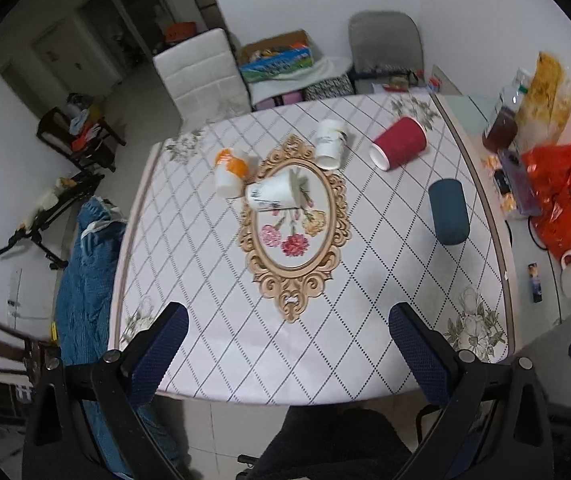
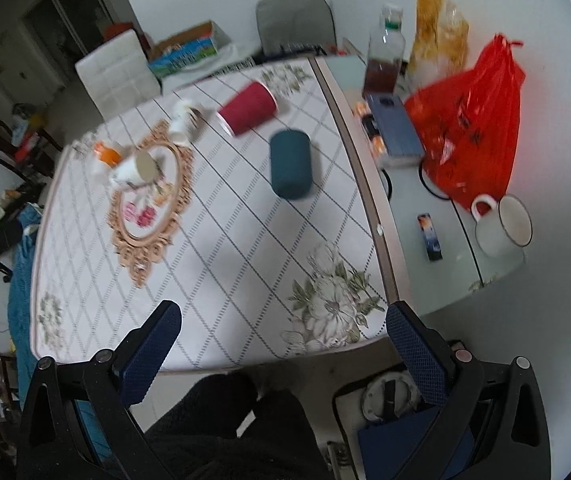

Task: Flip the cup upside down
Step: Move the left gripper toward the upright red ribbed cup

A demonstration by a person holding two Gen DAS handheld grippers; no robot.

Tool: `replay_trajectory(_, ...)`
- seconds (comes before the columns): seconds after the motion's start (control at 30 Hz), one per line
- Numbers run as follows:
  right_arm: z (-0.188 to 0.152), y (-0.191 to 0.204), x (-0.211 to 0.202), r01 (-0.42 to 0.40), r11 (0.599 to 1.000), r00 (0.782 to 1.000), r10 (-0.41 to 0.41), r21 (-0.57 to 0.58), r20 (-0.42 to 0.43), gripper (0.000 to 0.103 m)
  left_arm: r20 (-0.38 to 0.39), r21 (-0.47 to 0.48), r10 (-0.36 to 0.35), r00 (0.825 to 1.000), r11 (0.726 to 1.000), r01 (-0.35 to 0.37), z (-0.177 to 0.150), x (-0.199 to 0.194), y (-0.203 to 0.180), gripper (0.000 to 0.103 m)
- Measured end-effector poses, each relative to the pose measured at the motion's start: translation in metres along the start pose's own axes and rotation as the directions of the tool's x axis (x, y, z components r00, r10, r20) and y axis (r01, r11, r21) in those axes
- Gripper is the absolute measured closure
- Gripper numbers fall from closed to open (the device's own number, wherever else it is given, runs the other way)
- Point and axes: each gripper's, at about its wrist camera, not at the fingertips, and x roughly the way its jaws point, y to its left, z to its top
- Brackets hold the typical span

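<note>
Right now both grippers hang back at the near edge of the table (image 1: 213, 320), well short of any cup. Left gripper (image 1: 285, 344) has its blue-padded fingers (image 1: 157, 356) spread wide, nothing between them. Right gripper (image 2: 281, 344) same: fingers (image 2: 415, 360) wide apart, empty.

Five paper cups lie on the quilted diamond-pattern cloth, all tipped on their sides as far as I can tell. The dark teal paper cup (image 1: 448, 211) (image 2: 290, 164) is nearest, right of centre. The red paper cup (image 1: 399, 143) (image 2: 248, 108) lies beyond it, white rim showing. A white printed paper cup (image 1: 273, 192) lies on the gold-framed oval floral mat (image 1: 293, 232), mouth facing left. A white cup with orange print (image 1: 230, 172) sits just left of it, and a plain white cup (image 1: 330, 144) beyond the mat.

Step in hand, I'd judge: pre-approach, nothing grasped, no cup flipped yet. Which cup goes first isn't clear; teal looks the easiest reach for the right gripper. Next move calls for reaching forward, straddling a cup's wall with the fingers, closing gently so the paper doesn't crush, then rotating it mouth-down.
</note>
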Motion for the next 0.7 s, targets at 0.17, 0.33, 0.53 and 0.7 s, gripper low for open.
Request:
replay_trajectory(0.17, 0.004, -0.005, 0.042, 0.040, 0.999, 0.992, -0.036, 0.031, -0.117, 0.000, -0.035, 0.061, 0.002, 0.999, 0.998, 0.001, 0.030, 0.039, -0.021, 0.000)
replay_trajectory(0.33, 0.014, -0.006, 0.082, 0.073, 0.996, 0.982, -0.063, 0.055, -0.176, 0.000, -0.079, 0.121, -0.019, 0.997, 0.992, 0.029, 0.070, 0.081, -0.039, 0.000)
replay_trajectory(0.53, 0.029, -0.006, 0.130, 0.102, 0.990, 0.962, -0.074, 0.094, -0.264, 0.000, -0.081, 0.211, -0.031, 0.996, 0.976, 0.048, 0.129, 0.127, -0.065, 0.000)
replay_trajectory(0.7, 0.044, -0.012, 0.169, 0.124, 0.982, 0.943, -0.073, 0.140, -0.324, 0.000, -0.050, 0.373, -0.011, 0.999, 0.927, 0.029, 0.177, 0.165, -0.103, 0.000)
